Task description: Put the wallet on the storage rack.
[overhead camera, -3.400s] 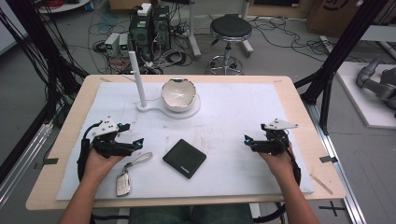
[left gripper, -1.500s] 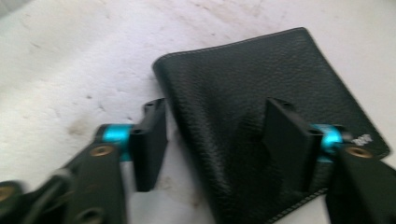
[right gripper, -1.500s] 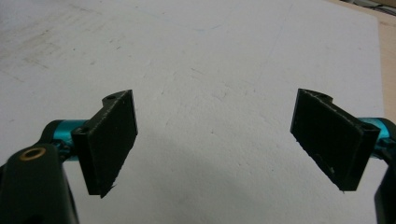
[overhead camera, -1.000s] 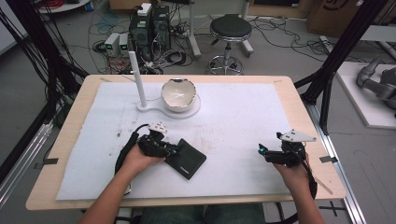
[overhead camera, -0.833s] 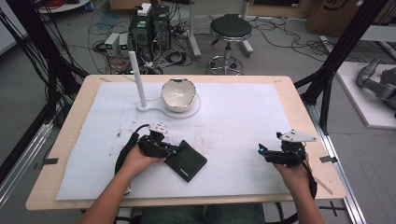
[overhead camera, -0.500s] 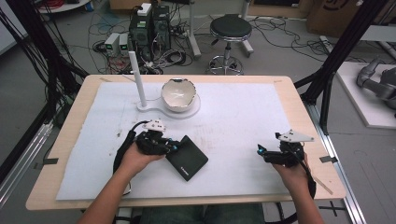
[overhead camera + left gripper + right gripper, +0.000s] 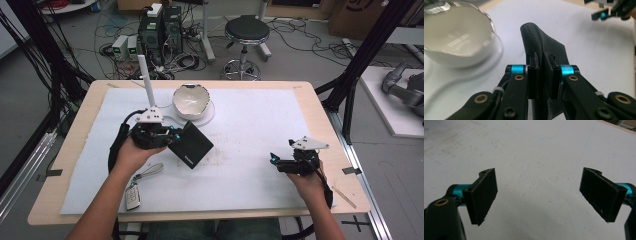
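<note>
I am holding a flat black textured-leather wallet (image 7: 191, 145) by one edge in my left hand-held gripper (image 7: 543, 75), the two pads clamped narrow on the thin fold so the wallet stands on edge between them. In the high view the wallet is tilting above the white mat on the worktop (image 7: 260, 130), its free end pointing toward four o'clock from my left hand, with the white glossy ceramic bowl (image 7: 191, 100) near at twelve o'clock.

I am judging it light and slim, but soft: the leather is bowing a little beyond the pads, so it is likely flexing rather than staying stiff. The grain is giving the pads some bite, so slipping looks unlikely. Taking it near the folded spine, close to the middle of that edge, seems the best hold, since the loose end is hanging free and could swing or open.

My right hand-held gripper (image 7: 539, 195) is resting wide and empty over the mat at four o'clock, well apart from the wallet.
</note>
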`<state>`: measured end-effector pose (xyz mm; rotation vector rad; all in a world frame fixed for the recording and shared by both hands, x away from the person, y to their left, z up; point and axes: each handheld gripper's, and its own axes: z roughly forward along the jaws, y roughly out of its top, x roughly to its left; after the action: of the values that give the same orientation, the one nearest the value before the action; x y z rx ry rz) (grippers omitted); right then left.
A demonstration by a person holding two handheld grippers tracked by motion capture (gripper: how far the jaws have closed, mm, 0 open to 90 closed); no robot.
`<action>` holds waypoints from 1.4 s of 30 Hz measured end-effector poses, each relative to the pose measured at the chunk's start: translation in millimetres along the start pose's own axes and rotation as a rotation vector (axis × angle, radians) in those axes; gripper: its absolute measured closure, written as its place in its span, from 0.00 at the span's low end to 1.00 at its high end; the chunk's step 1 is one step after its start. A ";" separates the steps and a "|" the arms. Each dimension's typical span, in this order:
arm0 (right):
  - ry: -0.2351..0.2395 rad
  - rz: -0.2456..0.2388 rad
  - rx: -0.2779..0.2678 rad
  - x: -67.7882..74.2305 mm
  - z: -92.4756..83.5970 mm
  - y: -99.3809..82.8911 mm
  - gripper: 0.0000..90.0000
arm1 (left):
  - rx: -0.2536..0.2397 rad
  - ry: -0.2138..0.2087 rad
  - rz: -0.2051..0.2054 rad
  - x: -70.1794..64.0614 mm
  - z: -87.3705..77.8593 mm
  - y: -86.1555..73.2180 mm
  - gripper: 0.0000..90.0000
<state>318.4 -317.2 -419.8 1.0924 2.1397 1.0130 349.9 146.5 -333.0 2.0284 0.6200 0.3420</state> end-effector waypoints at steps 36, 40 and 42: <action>0.002 -0.008 -0.003 4.0 4.7 7.1 0.16 | -0.006 0.234 0.103 74.3 15.6 98.6 0.91; 0.002 -0.011 -0.002 4.2 5.5 7.4 0.16 | 0.038 0.268 0.095 86.0 35.8 92.4 0.91; 0.003 -0.015 -0.004 4.1 5.5 7.4 0.16 | 0.047 0.281 0.096 87.9 39.0 91.2 0.91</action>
<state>323.5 -308.8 -417.5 1.0718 2.1439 1.0123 467.8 129.1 -275.0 2.0764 0.7083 0.6831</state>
